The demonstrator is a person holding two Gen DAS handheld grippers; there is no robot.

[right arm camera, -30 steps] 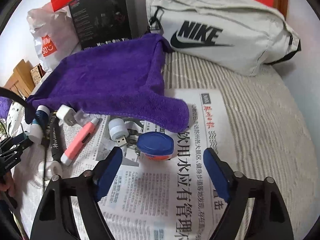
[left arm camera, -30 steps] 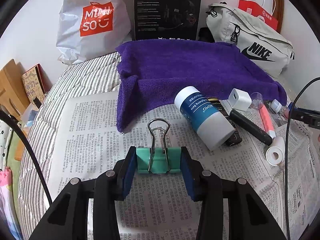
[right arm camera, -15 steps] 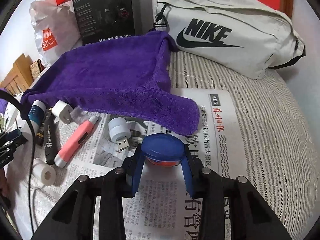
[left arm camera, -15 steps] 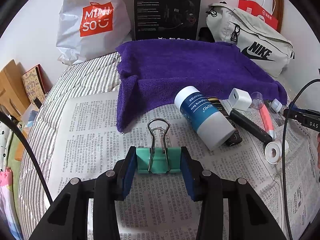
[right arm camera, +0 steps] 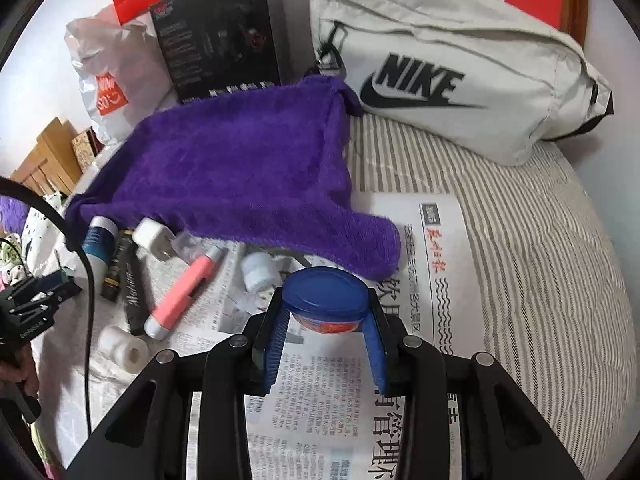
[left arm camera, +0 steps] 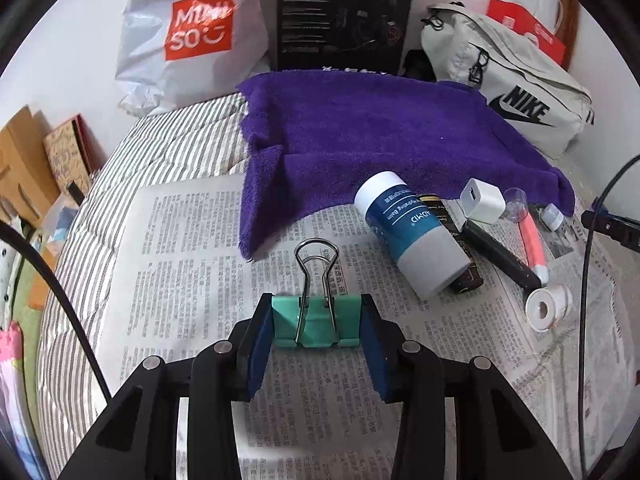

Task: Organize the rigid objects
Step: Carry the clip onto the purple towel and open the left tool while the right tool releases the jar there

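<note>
My left gripper (left arm camera: pixel 316 326) is shut on a green binder clip (left arm camera: pixel 316 322), whose wire handles point away over the newspaper (left arm camera: pixel 188 264). My right gripper (right arm camera: pixel 326 316) is shut on a small round jar with a blue lid (right arm camera: pixel 324 296), held just above the newspaper (right arm camera: pixel 432 280). Between the two lie a blue-and-white bottle (left arm camera: pixel 412 236), a white charger cube (left arm camera: pixel 482 200), a pink pen (right arm camera: pixel 184 294), a black tube (right arm camera: pixel 134 292), a white tape roll (right arm camera: pixel 120 346) and a white USB plug (right arm camera: pixel 258 272). A purple towel (left arm camera: pixel 380 140) is spread behind them.
A white Nike bag (right arm camera: pixel 452 68), a black box (left arm camera: pixel 344 12) and a white Miniso bag (left arm camera: pixel 188 36) stand along the back wall. The striped bedding (right arm camera: pixel 540 240) extends right. Wooden items (left arm camera: pixel 24 168) sit off the left edge. Cables cross both views.
My right gripper moved in on the blue-lidded jar, shut on it and lifted it slightly off the paper. The left gripper kept still with the binder clip.
</note>
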